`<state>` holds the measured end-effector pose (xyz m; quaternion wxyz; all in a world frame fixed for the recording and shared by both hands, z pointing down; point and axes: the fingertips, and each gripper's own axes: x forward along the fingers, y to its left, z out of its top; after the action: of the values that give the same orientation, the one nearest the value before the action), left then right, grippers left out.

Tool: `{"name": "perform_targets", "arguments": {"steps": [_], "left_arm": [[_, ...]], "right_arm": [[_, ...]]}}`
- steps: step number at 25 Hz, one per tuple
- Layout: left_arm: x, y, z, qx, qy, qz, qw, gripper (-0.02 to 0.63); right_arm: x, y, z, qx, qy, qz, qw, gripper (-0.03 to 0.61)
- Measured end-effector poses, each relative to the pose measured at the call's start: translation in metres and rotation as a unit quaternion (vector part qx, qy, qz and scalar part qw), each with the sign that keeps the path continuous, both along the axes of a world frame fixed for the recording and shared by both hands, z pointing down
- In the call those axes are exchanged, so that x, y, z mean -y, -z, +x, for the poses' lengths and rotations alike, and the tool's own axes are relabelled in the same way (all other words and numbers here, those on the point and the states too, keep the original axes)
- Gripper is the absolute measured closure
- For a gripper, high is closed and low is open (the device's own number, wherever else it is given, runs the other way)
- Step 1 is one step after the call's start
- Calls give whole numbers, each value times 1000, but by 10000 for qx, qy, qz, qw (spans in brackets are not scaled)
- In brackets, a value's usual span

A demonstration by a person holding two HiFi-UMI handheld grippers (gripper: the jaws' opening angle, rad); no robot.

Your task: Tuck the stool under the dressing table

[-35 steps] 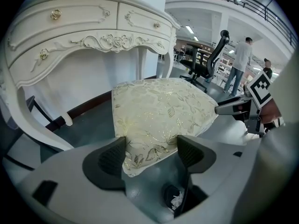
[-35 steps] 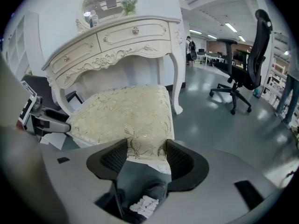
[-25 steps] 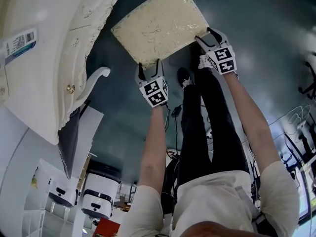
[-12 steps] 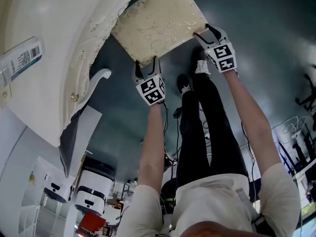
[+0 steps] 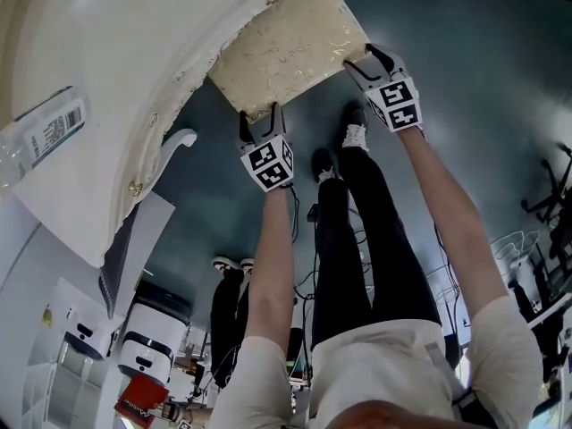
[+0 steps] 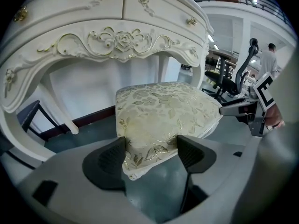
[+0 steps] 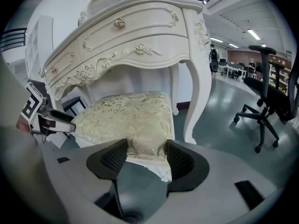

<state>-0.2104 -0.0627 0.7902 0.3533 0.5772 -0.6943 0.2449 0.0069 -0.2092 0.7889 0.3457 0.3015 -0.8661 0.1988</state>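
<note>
Your left gripper (image 5: pixel 261 120) and right gripper (image 5: pixel 365 57) each pinch a near corner of the stool (image 5: pixel 288 46) in their fingers. It sits only partly under the dressing table (image 5: pixel 107 105) at upper left, so I judge more pushing is needed.

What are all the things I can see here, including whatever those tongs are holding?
stool: one, cream cushion with gold leaves, far end under the table
dressing table: one, white, carved trim and gold knobs, above the stool
bottle: one, clear with a label, on the tabletop
office chair: one, black, on the floor right of the table
machines: two, white and black, on the floor behind the person
bystander: one, dark trousers, standing behind
left tongs: grey, black pads, shut on the stool's near left corner
right tongs: the same, shut on its near right corner
legs: two, black trousers, behind the stool
</note>
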Motion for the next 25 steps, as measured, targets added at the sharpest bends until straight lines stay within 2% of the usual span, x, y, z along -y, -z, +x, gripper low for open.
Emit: {"name": "perform_targets", "arguments": {"steps": [6,15,21,25], "left_arm": [[21,7,7,54,139,38,9999,261],[47,9,-5,100,451,124,9989,261],[67,5,-42,289,690,525,9958,261],[84,2,-52,515,837,877,9913,261]], "right_arm": [[25,7,4,92,109,79,9999,304],[65,8,-18,131,330,160,9992,304],[92,6,-60,365,397,455,9975,304],[111,1,-70,539,331,610,9961,304]]}}
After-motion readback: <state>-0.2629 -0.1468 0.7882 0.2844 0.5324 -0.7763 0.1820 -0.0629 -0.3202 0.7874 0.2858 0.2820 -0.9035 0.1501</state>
